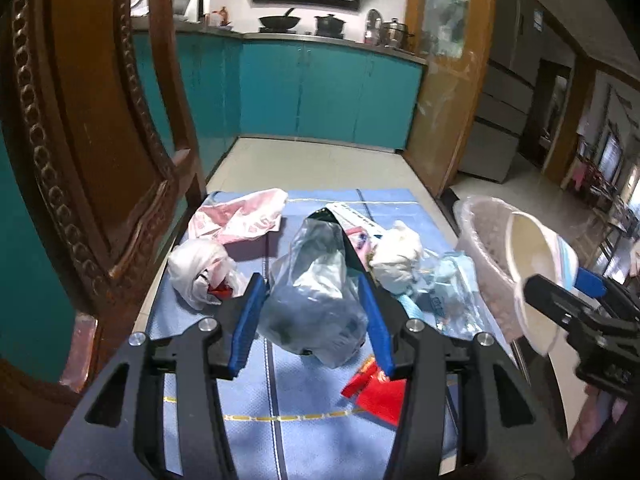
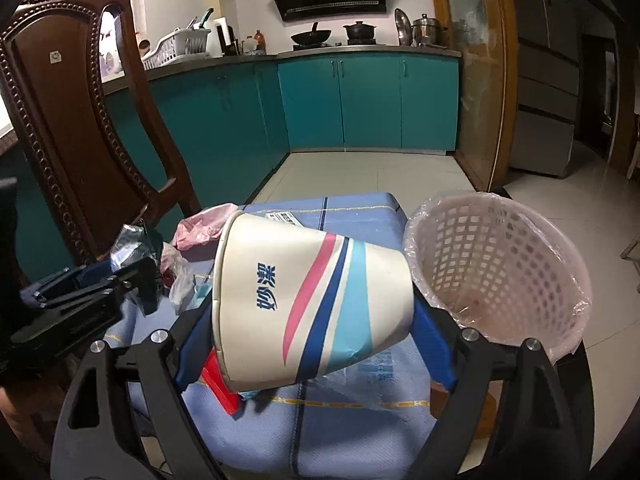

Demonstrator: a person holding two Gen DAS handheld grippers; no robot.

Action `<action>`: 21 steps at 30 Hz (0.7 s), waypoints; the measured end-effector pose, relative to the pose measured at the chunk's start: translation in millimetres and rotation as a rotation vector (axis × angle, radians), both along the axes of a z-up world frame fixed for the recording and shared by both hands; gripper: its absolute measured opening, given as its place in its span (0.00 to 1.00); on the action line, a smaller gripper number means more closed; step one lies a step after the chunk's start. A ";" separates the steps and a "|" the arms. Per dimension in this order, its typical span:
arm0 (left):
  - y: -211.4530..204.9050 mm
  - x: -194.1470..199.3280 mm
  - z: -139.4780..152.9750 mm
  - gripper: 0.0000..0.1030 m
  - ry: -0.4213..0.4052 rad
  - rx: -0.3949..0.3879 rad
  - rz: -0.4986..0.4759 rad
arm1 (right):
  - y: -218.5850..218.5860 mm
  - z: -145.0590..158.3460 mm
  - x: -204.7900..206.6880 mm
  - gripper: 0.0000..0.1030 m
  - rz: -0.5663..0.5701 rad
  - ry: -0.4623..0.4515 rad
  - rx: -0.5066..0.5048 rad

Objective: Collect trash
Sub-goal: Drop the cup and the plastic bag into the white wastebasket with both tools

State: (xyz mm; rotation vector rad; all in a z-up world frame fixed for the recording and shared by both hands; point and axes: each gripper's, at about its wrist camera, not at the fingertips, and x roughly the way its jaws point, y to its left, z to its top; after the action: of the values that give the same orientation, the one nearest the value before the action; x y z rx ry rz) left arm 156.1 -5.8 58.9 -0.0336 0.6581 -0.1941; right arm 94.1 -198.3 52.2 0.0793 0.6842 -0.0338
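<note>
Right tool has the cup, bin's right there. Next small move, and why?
Probably swing the right tool right until the paper cup hangs over the lined basket, then let go. The cup is clamped on its side, clear of the blue cloth, and the basket's open mouth sits just right of it.

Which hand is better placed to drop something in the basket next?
Right. Its tool already grips the paper cup beside the basket. The left tool holds a plastic bag farther from it.

One paper cup (image 2: 312, 308), one lined basket (image 2: 496, 264), one red packet (image 1: 374, 394) and one wooden chair (image 2: 76, 120).
</note>
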 end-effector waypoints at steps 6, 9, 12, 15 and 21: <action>8.6 -5.3 5.5 0.48 -0.021 -0.002 -0.016 | -51.4 13.3 13.2 0.82 -0.138 -0.071 -0.039; 10.5 -5.1 6.3 0.48 -0.021 -0.002 -0.016 | -98.7 12.4 26.2 0.83 -0.281 -0.112 -0.074; 6.4 -2.8 3.2 0.48 -0.014 0.002 -0.027 | -132.4 -12.8 40.1 0.92 -0.356 -0.029 -0.076; -3.6 2.8 -1.0 0.48 0.006 -0.014 -0.049 | -145.1 -16.8 38.5 0.92 -0.381 0.001 -0.018; -46.5 -4.6 -7.1 0.47 0.000 0.000 -0.156 | -140.5 35.4 -10.6 0.97 -0.411 -0.271 -0.009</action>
State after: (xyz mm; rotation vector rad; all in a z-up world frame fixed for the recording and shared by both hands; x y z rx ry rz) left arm 151.5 -52.3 51.8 0.0180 0.6609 -0.3441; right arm 83.5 -338.8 87.7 0.2114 0.3877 -0.4142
